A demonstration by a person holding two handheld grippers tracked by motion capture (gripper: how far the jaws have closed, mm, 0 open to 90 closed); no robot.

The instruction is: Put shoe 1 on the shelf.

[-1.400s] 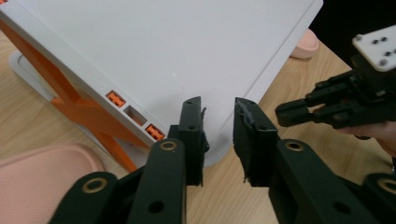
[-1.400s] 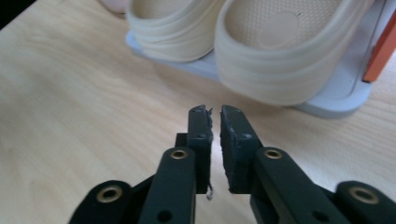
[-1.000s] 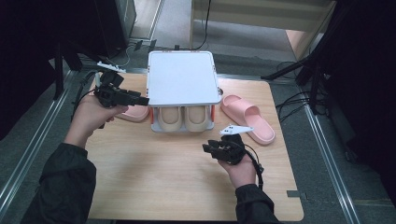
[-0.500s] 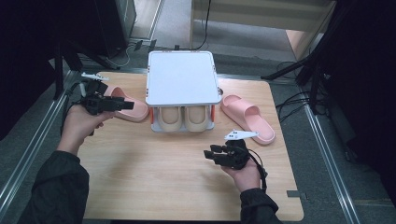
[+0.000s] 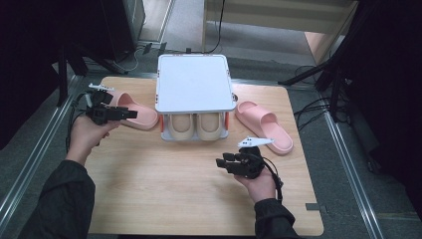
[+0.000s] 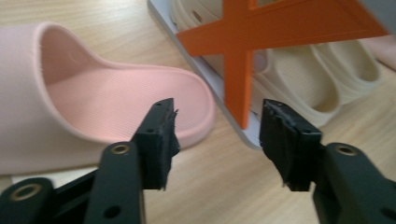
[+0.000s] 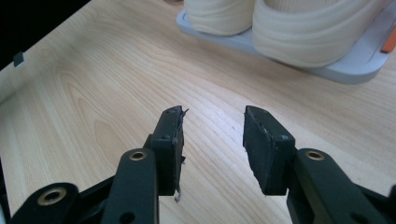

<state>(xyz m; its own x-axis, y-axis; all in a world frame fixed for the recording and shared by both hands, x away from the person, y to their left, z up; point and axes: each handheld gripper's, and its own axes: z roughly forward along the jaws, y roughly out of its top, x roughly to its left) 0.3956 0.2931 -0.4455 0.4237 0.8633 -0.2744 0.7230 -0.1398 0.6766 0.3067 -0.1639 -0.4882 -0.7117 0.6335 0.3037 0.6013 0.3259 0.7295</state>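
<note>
- The left hand-held gripper (image 5: pixel 130 114) hovers over the heel end of a pink slipper (image 5: pixel 130 110) at the left side of the table (image 5: pixel 164 184); its jaws stand apart and have just been closing, with nothing pressed between the pads.
- In the left gripper view, that pink slipper (image 6: pixel 107 102) lies flat on the wood, its strap to the left and its open heel reaching towards the jaws; the left pad (image 6: pixel 164 135) sits just over the slipper's rim, the right one over bare wood near the rack's base.
- A white rack (image 5: pixel 194 82) with orange side braces (image 6: pixel 261 37) stands at the middle back of the table, just beside the slipper; a pair of cream slippers (image 5: pixel 194 127) sits on its lower shelf.
- A second pink slipper (image 5: pixel 263 124) lies right of the rack, apart from it.
- The right hand-held gripper (image 5: pixel 222 162) hangs over bare table in front of the rack, jaws moderately apart and empty, pointing left.
- In the right gripper view, the cream slippers (image 7: pixel 285 23) lie well beyond the pads (image 7: pixel 264 140).
</note>
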